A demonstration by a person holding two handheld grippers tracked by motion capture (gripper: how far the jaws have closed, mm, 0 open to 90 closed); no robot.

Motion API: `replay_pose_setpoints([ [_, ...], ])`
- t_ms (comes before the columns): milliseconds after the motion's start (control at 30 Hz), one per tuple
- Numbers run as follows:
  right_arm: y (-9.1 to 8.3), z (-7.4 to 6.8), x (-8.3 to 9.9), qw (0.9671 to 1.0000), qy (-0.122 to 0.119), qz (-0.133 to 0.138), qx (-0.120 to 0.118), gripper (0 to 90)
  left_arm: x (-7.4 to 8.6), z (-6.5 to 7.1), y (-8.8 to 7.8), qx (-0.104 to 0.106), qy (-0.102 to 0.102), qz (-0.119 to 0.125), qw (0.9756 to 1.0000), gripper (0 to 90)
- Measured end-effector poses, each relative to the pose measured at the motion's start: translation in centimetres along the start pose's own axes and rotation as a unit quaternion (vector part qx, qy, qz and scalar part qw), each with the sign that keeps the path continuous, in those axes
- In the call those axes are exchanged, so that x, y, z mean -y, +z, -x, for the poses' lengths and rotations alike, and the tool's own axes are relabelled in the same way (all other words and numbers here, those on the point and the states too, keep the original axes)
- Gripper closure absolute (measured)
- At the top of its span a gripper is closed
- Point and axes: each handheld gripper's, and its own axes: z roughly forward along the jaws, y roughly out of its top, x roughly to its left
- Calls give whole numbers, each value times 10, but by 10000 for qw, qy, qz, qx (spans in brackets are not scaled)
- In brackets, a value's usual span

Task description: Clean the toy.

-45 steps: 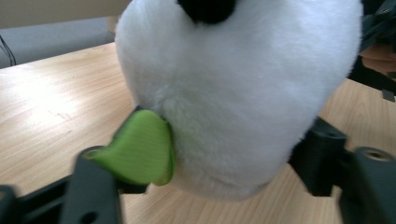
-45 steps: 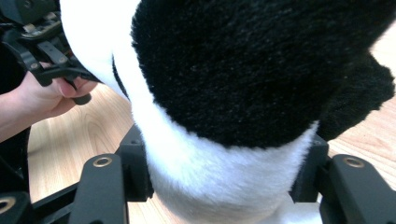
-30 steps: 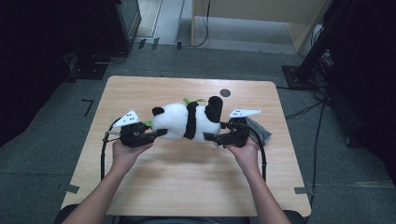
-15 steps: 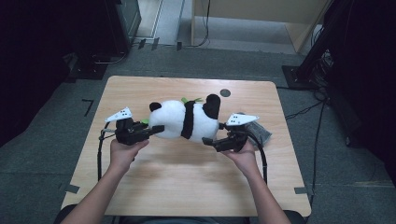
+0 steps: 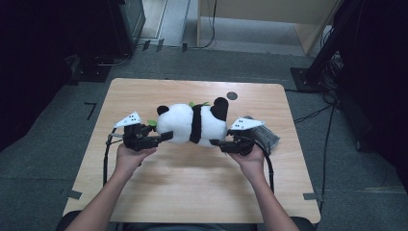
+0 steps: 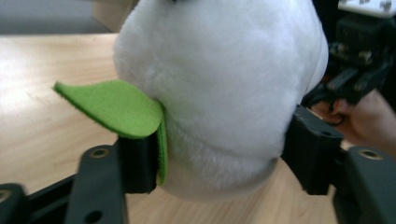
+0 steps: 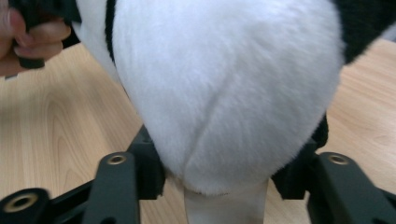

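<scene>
In the middle of the high view, the plush panda [image 5: 192, 124] lies on the tabletop [image 5: 192, 183] between both tools. The left tool [image 5: 161, 138] has just been opening, its jaws half wide around the white head, pressing a green leaf [image 6: 116, 107]. The right tool [image 5: 217, 143] has just been closing, its jaws squeezing the white rear end.

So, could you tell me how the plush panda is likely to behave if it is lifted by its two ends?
The panda will probably sag in the middle, since its fur dents between the left claw. It looks light for its size. The round body might roll on the table if released.
</scene>
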Motion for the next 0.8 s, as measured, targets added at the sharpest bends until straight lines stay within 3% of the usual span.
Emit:
replay_pose_setpoints([
  [133,-4,7,-7,9980,523,-121,-329,509,2,1,-2,-30,602,-171,9980,267],
  [233,-6,10,-8,9968,676,-122,-418,508,6,7,0,-224,1263,-430,9908,262],
  [300,-7,11,-8,9959,761,-175,-457,505,8,9,3,-228,1334,-516,9895,266],
  [333,-7,11,-8,9957,790,-152,-470,500,9,9,5,-236,1316,-561,9894,269],
  [400,-9,12,-8,9956,815,-102,-444,473,11,7,9,-190,1036,-653,9923,278],
  [500,-9,12,-7,9960,776,-56,-429,425,12,4,11,-126,755,-734,9944,294],
  [667,-2,17,-2,9930,1051,-157,-523,343,13,-2,11,-107,375,-723,9966,294],
  [733,0,19,-1,9911,1179,-187,-584,334,14,-4,12,-98,308,-773,9965,295],
  [800,0,19,0,9916,1150,-209,-556,323,15,-4,12,-116,304,-803,9962,296],
])
